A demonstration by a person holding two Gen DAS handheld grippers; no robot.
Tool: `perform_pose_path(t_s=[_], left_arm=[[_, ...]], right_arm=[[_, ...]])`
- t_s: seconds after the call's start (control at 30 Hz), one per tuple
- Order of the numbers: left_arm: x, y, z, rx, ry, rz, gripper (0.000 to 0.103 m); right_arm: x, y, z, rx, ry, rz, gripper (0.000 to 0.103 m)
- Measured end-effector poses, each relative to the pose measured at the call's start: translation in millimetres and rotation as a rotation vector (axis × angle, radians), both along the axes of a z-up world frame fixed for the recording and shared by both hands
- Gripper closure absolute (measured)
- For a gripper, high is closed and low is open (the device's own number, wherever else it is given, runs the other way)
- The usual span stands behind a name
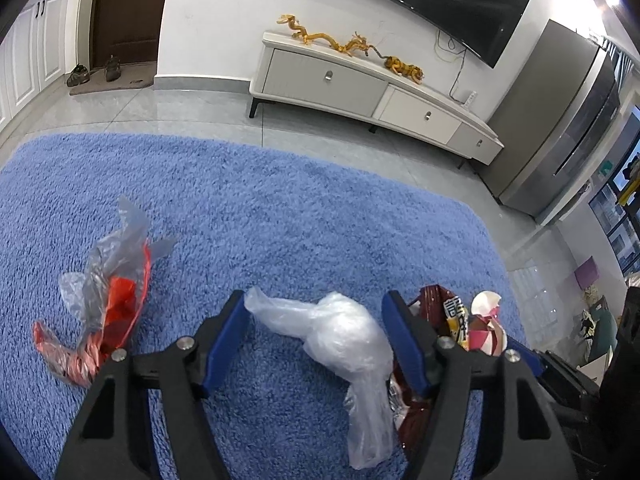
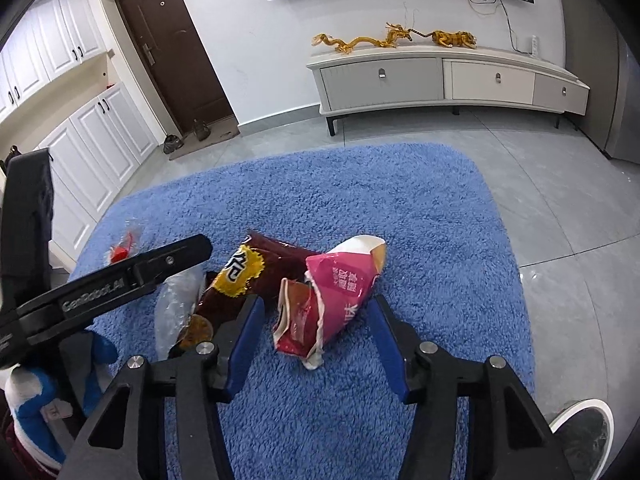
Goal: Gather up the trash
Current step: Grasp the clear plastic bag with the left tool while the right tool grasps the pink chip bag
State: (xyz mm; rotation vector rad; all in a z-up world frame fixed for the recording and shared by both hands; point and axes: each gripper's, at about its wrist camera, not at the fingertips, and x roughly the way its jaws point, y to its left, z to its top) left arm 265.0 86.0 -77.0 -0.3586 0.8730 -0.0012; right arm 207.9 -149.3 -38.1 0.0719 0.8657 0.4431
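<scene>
On a shaggy blue rug over a grey tiled floor, several pieces of trash lie near one another. The left gripper points down at a crumpled clear plastic bag, which lies on the rug between its blue-padded jaws; the jaws stand wide apart and neither pad presses on the bag. The bag's long axis runs from a thin tail at the upper left, by the left pad, through a bunched middle to a flat end at the lower right in the left wrist view. To its left, well apart, a red and clear plastic wrapper lies stretched from lower left to upper right. Just right of the clear bag lies a dark red chip bag, with its long axis running diagonally in the right wrist view. The right gripper hovers over a torn pink and white snack packet, its jaws apart on either side and not touching it; the packet's open white mouth points to the upper right, its crumpled end toward the camera. A grey shoe shows at the lower right corner.
</scene>
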Motion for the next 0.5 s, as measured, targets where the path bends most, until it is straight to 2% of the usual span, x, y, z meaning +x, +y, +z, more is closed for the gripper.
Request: perform_pose_path(t_s=[0.2,0.5], left_arm=[[-3.8,-6.9,-0.5,0.016,0.001,0.026,0.036],[-19.9,-6.9,-2.6,0.005,-0.014,0.063,0.038]], right_arm=[[1.5,-3.8,-4.5,0.001,-0.004,0.002,0.064],[-3.7,-14.0,-4.7,0.050,-0.010,-0.004,0.071]])
